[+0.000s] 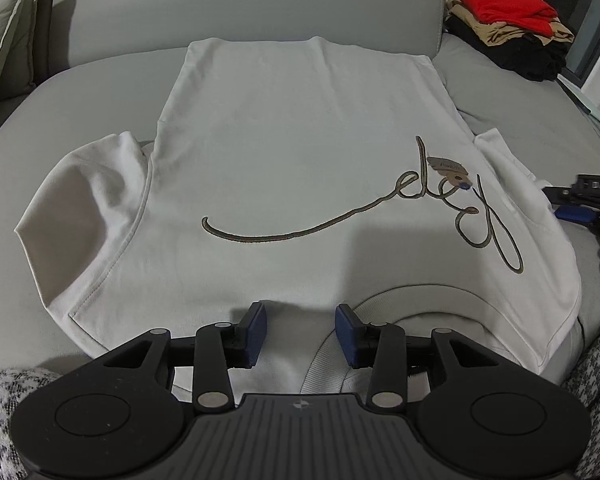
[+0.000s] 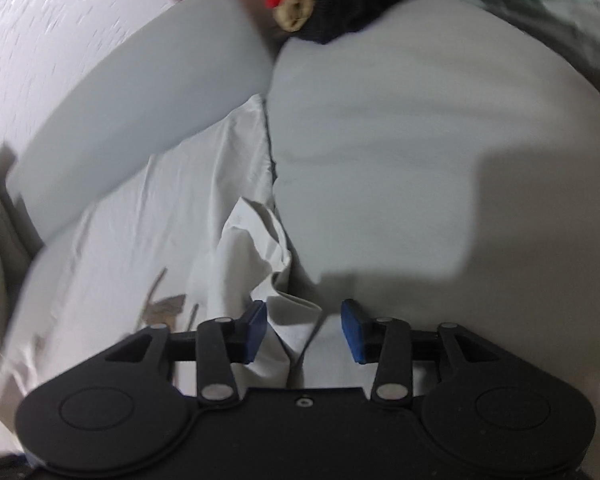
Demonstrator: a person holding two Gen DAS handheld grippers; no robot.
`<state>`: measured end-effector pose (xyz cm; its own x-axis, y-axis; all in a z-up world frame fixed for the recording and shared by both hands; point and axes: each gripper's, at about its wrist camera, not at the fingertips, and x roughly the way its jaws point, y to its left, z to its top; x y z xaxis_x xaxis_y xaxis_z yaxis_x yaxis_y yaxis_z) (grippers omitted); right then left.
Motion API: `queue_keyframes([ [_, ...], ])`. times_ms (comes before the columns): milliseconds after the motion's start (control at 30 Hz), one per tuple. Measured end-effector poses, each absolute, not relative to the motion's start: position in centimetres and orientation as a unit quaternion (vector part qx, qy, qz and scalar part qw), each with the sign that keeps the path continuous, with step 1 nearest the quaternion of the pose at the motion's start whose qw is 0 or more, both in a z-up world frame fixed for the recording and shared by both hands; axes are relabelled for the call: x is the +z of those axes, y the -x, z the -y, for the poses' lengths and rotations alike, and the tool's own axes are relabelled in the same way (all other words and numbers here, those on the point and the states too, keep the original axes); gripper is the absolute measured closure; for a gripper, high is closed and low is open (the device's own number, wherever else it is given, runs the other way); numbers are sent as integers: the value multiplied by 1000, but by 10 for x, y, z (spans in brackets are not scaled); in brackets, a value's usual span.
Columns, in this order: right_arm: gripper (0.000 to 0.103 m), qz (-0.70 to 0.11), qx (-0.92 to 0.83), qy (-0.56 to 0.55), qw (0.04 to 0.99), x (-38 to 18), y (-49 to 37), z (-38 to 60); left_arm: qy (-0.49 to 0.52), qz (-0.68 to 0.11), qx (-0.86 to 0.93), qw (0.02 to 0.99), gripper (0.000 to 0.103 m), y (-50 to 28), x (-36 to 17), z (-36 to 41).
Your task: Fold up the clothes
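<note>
Left wrist view: the left gripper (image 1: 300,330) stands with its jaws apart and nothing pressed between the blue pads, poised above the ribbed collar (image 1: 332,356) of the cream short-sleeved T-shirt with brown script lettering (image 1: 284,152), which lies spread front-up on the pale grey sofa seat (image 1: 520,112), hem toward the backrest. Right wrist view, blurred: the right gripper (image 2: 304,330) is likewise parted, with the crumpled edge of the shirt's sleeve (image 2: 260,248) lying between the pads but seemingly not clamped. Risks, as judged from this arrangement: closing at the collar may catch only the top layer, so the fold would drag the front off the back; the bunched sleeve may be seized as a wad and fold in creased; the small brown paper tag (image 1: 448,168) on the chest could end up trapped inside a fold. The pile of red, tan and black garments (image 1: 512,28) at the sofa's far end lies well apart.
</note>
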<state>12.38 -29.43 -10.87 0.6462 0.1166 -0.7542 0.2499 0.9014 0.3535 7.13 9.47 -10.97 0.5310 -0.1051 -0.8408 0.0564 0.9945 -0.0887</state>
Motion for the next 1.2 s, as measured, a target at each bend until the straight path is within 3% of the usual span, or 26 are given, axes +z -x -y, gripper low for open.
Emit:
queue_keyframes([
  [100,63,-421,-35,-179,888,-110,-130,284,24,-483,-46,874,62,-72,-109,-93],
  [133,76,-421,-36,-172,890,-110,-130,282,23,-483,-45,874,62,-72,-109,-93],
  [167,98,-421,-36,-165,891,-109,-131,280,22,-483,-45,874,62,-72,-109,-93],
  [200,99,-421,-37,-157,893,-109,-131,278,22,-483,-45,874,62,-72,-109,-93],
  [467,100,-304,-163,-172,923,-52,-88,302,-11,-481,-58,875,64,-69,-105,-81],
  [800,98,-367,-267,-125,882,-84,-100,307,-38,-467,-68,881,63,-71,-110,-75],
  [900,81,-368,-247,-134,886,-79,-96,308,-45,-451,-54,890,63,-62,-97,-79],
  [1033,42,-357,-204,-232,882,-58,-60,323,-33,-432,-45,900,63,-45,-78,-93],
  [1133,43,-370,-153,-308,863,-55,-42,341,-18,-436,-45,898,63,-38,-77,-100],
  [1200,66,-392,-117,-336,848,-60,-36,348,-13,-446,-46,894,63,-37,-81,-96],
])
